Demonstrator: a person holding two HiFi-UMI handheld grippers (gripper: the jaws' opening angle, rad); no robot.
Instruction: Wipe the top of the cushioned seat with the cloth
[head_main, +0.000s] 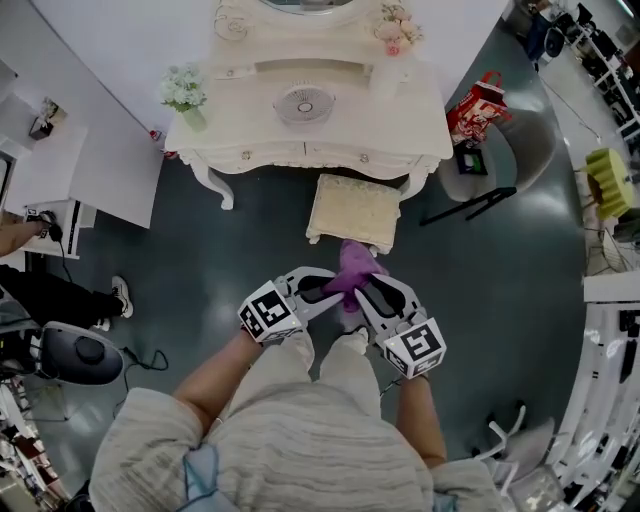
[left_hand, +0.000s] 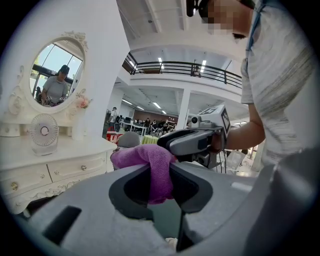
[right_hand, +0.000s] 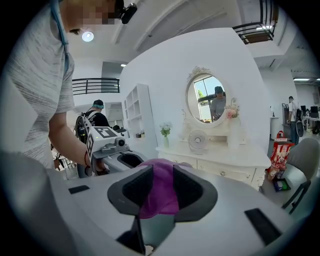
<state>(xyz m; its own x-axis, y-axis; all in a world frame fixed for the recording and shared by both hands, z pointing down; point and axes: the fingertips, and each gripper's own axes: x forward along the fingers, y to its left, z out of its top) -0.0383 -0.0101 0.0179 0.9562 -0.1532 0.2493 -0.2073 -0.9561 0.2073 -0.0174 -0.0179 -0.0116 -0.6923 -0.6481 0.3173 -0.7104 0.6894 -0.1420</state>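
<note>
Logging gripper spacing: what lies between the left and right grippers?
The cloth bridges the left gripper and right gripper in the head view. Each gripper view shows it between that gripper's jaws.

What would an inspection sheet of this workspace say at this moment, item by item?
Surface: cushioned stool, nothing on its top, cloth not touching it; it stands on the dark floor before the white dressing table.
Job's things: purple cloth, bunched, held in the air between both grippers, on the person's side of the stool.
Clutter: small fan and flower vase on the dressing table; red bag beside it.
Grippers: left gripper shut on the cloth; right gripper jaws apart, cloth lying between them.
Cables: black cable on the floor at left.
Surroundings: grey chair at right; a seated person's shoe at left.
</note>
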